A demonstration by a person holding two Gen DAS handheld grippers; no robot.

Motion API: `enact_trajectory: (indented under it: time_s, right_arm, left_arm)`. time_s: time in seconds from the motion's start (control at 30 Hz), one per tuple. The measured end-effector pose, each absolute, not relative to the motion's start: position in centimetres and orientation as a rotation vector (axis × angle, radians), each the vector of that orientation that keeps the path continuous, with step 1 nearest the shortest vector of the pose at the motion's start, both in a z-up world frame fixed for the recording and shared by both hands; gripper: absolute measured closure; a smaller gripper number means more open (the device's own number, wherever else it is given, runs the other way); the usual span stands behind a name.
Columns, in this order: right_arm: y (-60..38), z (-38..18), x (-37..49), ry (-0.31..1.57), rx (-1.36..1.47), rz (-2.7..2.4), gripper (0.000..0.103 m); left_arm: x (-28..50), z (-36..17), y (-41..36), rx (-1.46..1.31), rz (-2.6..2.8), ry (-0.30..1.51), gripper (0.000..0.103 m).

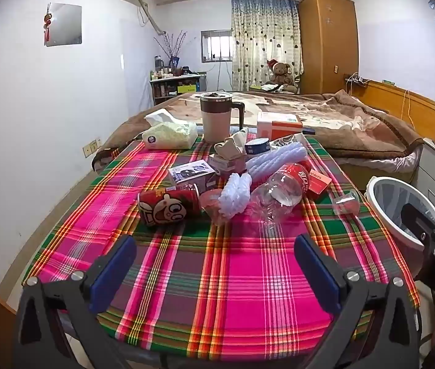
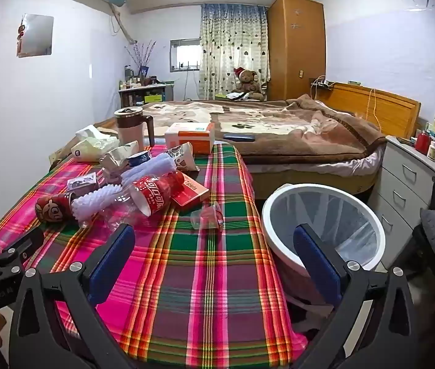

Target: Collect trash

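Observation:
A pile of trash lies mid-table on the plaid cloth [image 1: 217, 270]: a red cartoon can [image 1: 168, 206] on its side, an empty cola bottle [image 1: 278, 192], white foam netting [image 1: 235, 195], a small grey box [image 1: 191, 172], a red tablet box [image 1: 318, 181] and a small clear cup [image 1: 345, 203]. In the right wrist view the bottle [image 2: 152, 196], can [image 2: 53, 209] and cup [image 2: 208, 215] show too. My left gripper [image 1: 214, 255] is open and empty, short of the pile. My right gripper [image 2: 214, 246] is open and empty over the table's right edge. A white lined trash bin [image 2: 322, 227] stands right of the table.
At the table's back stand a lidded mug [image 1: 219, 117], a tissue pack [image 1: 169, 133] and an orange-white box [image 1: 278, 124]. A bed [image 2: 278, 123] lies behind. A grey drawer unit [image 2: 408, 178] stands right of the bin.

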State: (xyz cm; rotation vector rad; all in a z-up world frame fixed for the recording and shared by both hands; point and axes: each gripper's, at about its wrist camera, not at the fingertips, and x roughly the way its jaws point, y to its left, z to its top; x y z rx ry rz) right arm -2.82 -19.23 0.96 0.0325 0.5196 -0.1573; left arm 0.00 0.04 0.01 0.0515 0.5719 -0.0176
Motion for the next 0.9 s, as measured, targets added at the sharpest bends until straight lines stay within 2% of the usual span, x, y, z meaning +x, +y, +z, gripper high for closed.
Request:
enact_trajectory:
  time_s: [0.9]
  right_arm:
    - [-19.48,1.02,-2.88,0.512,0.027,-0.163,0.0]
  left_arm:
    - [0.24,0.07,0.27,0.044,0.001,0.578,0.0]
